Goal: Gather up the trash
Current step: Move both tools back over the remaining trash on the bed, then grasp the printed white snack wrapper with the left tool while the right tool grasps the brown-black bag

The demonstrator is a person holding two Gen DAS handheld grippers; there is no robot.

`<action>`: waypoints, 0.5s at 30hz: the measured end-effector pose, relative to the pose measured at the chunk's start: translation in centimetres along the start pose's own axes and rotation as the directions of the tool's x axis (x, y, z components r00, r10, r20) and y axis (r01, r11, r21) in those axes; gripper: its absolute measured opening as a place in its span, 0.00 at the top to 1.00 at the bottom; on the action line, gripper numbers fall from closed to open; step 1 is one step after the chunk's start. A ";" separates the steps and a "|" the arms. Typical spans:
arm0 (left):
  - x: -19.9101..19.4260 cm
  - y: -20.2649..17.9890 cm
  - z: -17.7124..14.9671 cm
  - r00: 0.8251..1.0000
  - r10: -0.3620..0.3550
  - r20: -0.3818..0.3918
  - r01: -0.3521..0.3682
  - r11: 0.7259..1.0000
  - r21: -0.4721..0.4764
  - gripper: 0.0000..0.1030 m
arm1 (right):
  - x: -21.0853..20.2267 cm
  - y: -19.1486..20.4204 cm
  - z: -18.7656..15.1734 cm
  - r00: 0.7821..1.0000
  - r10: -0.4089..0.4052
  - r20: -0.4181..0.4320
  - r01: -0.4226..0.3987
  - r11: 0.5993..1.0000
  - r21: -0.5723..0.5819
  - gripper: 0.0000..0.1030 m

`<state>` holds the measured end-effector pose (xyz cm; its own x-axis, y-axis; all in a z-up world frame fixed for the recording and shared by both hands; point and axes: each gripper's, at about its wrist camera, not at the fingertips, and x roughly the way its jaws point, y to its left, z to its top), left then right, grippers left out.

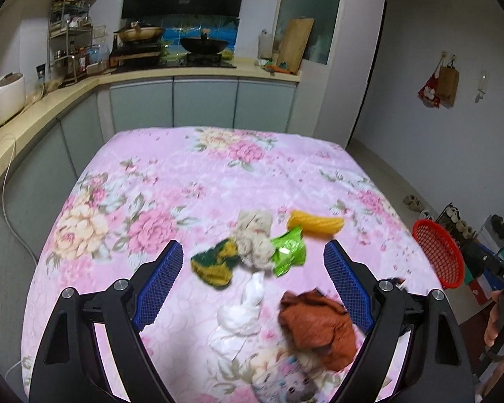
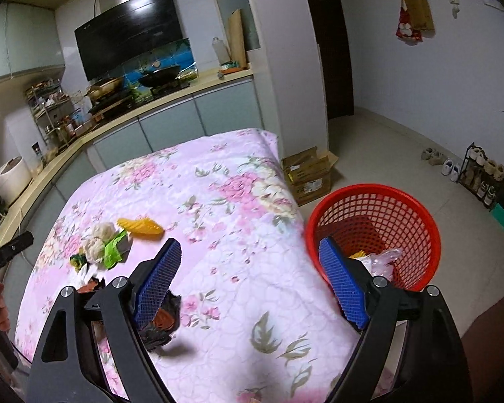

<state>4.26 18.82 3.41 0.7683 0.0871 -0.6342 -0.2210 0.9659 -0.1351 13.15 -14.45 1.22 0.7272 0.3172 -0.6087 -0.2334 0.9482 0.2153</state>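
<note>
Left wrist view: left gripper [image 1: 253, 285] spread wide, empty; trash pile [image 1: 252, 252] sits btwn jaws. Right gripper [image 2: 250, 282] wide too (basket [image 2: 416, 215] beyond right jaw). Next: descent and closing needed, probably.

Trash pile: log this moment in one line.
left tool open over trash pile | right tool open, empty | red basket partly filled

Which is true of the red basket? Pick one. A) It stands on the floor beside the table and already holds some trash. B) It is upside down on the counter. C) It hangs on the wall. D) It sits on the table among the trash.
A: the red basket stands on the floor by the table edge, with a plastic wrapper inside.
</note>
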 end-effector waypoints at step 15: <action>-0.2 -1.8 -9.1 0.981 -0.097 -0.166 0.093 0.995 -0.033 0.19 | 0.9 3.0 -2.4 0.994 0.086 -0.062 -0.089 0.995 -0.051 0.13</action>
<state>-0.98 14.81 -3.14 0.6754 -0.0492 -0.7358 -0.1678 0.9613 -0.2183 11.54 -11.26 -0.51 0.6635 0.3976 -0.6338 -0.3297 0.9158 0.2295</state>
